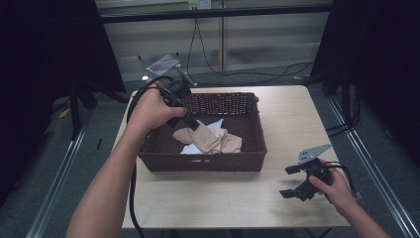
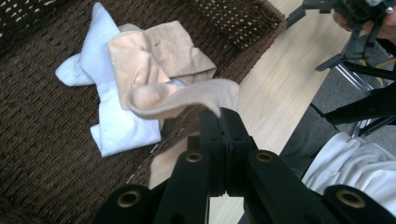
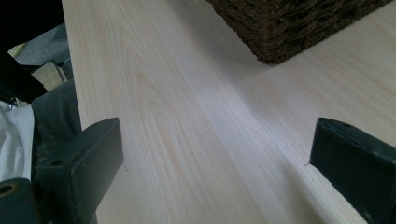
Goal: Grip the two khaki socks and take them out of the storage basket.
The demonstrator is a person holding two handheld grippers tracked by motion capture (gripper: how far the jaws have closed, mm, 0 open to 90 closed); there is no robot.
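Note:
A dark brown wicker basket (image 1: 250,159) stands in the middle of the light wooden table (image 1: 223,198). Inside lie beige socks (image 1: 213,140) and a pale blue-white sock (image 2: 109,128). My left gripper (image 1: 192,124) reaches into the basket's left half, shut on one beige sock (image 2: 187,95), whose end is pinched between the jaws and hangs lifted above the pile. My right gripper (image 1: 292,181) hovers low over the table at the front right, jaws wide open, nothing between them. The basket's corner (image 3: 299,32) lies ahead of it in the right gripper view.
Black cables (image 1: 257,77) run over the floor behind the table. Metal rails (image 1: 376,173) flank it on both sides. Bare wood (image 3: 196,116) spreads between the basket and the table's front edge. A person's lap in grey and white cloth (image 2: 355,163) is at the near side.

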